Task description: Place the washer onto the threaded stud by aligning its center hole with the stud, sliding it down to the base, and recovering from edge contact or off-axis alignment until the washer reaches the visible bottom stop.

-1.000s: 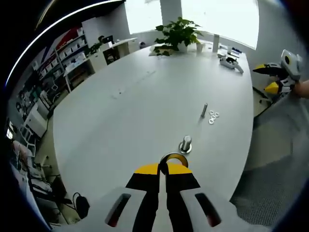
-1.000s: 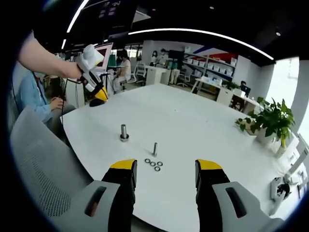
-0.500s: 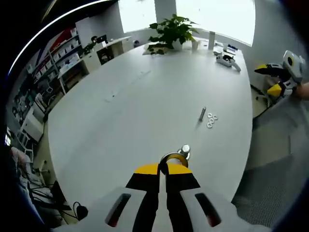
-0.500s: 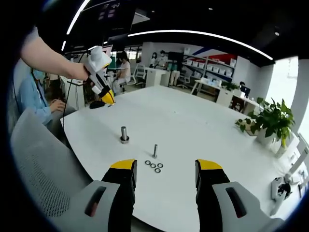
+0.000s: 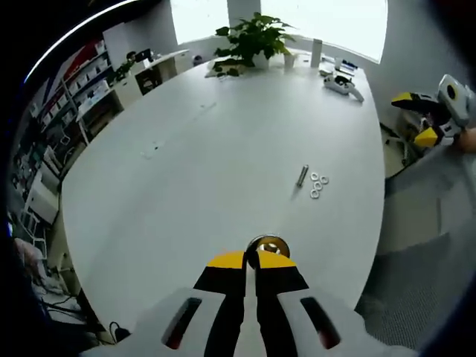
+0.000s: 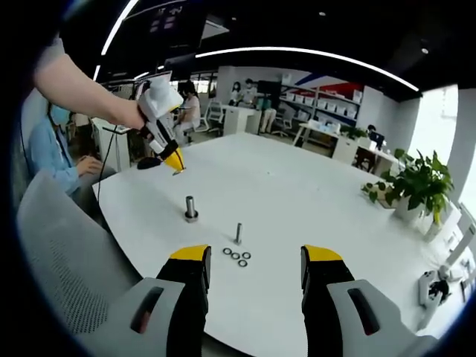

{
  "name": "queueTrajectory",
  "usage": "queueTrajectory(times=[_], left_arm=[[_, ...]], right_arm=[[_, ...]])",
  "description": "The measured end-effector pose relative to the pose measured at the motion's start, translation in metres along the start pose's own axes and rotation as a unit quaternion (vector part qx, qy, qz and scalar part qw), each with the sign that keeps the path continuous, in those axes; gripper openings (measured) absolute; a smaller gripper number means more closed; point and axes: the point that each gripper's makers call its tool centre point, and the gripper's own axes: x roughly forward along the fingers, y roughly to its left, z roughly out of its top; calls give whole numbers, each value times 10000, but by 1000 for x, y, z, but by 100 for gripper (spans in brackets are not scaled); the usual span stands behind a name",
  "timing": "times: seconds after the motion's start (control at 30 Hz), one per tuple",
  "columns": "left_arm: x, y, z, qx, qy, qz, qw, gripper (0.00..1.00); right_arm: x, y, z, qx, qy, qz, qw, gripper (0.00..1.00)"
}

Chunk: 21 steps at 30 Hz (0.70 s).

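In the left gripper view my left gripper (image 5: 256,256) is shut on a metal washer (image 5: 268,244), held flat just past the jaw tips. The top of the threaded stud (image 5: 270,245) shows through or right under the washer's hole. In the right gripper view the left gripper (image 6: 175,159) hangs, held by a hand, above and a little behind the upright stud (image 6: 191,207) on the white table (image 6: 297,201). My right gripper (image 6: 255,268) stands open near the table's edge, nothing between its jaws; it also shows as the right gripper (image 5: 420,119) off the table.
A thinner stud (image 6: 239,231) stands near several loose washers (image 6: 236,253), seen also as stud (image 5: 302,175) and washers (image 5: 316,184). A potted plant (image 5: 249,41) and small items sit at the far end. A grey mesh chair (image 6: 67,260) is close by. People sit behind.
The left gripper has carried the washer forward, from short of the stud to over its top. The right gripper has held still.
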Motion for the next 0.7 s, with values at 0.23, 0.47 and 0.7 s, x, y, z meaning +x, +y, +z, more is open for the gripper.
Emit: queueTrajectory(times=[0.23,0.47,0.7], left_arm=[[20,-8,-2,93,278,-147,9995,1],[34,-12,-4,158,476,-190,9986,1],[43,-11,-7,137,615,-183,9978,1]], right_arm=[[0,0,0,16,-23,9,10000,51],[-1,-1,0,61,-35,6,10000,51],[-1,-1,1,60,-68,9,10000,51]])
